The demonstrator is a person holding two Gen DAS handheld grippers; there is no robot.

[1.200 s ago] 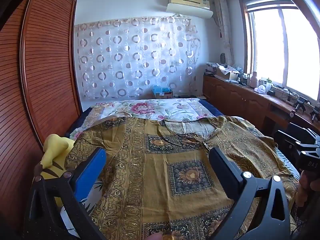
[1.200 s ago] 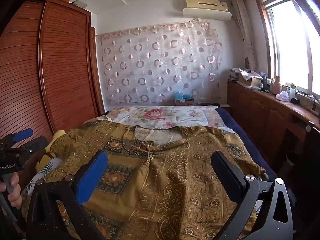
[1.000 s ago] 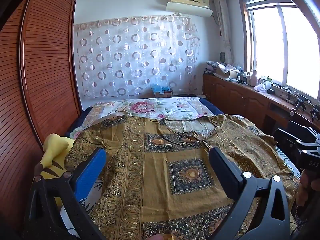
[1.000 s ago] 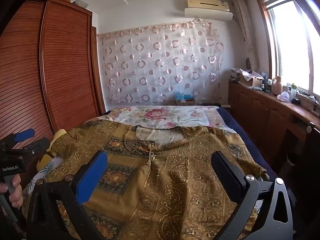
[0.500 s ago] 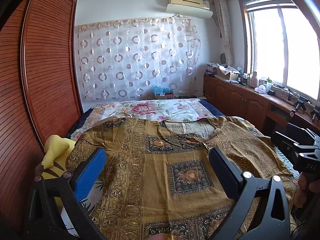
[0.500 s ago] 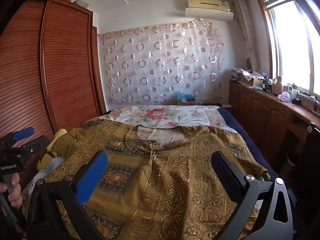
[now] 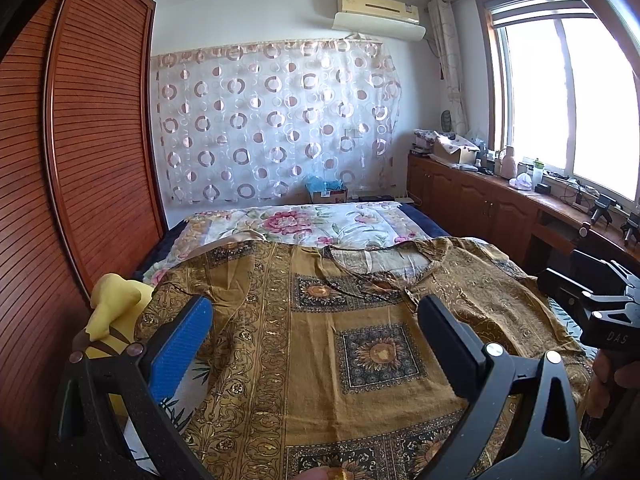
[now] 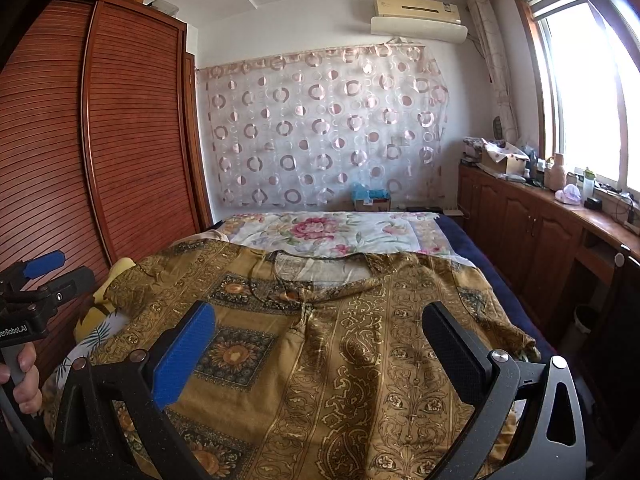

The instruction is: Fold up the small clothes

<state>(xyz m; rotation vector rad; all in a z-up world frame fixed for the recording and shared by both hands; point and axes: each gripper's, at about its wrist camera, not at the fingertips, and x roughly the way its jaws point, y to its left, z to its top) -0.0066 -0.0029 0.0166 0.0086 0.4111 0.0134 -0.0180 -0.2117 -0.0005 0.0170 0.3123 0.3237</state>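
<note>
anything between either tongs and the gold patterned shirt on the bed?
Nothing visible. The shirt lies spread flat on the bed, its top bare. The left tongs and right tongs are both open above it with a clear path down. The yellow plush sits off its left edge.

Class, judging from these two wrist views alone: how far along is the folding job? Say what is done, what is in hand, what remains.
Done: the gold patterned top lies spread flat, neckline away, on the bed. In hand: nothing; the left claw and right claw are both open above the cloth, gripping no fabric. Left: every fold; no sleeve or hem is turned in yet.
</note>
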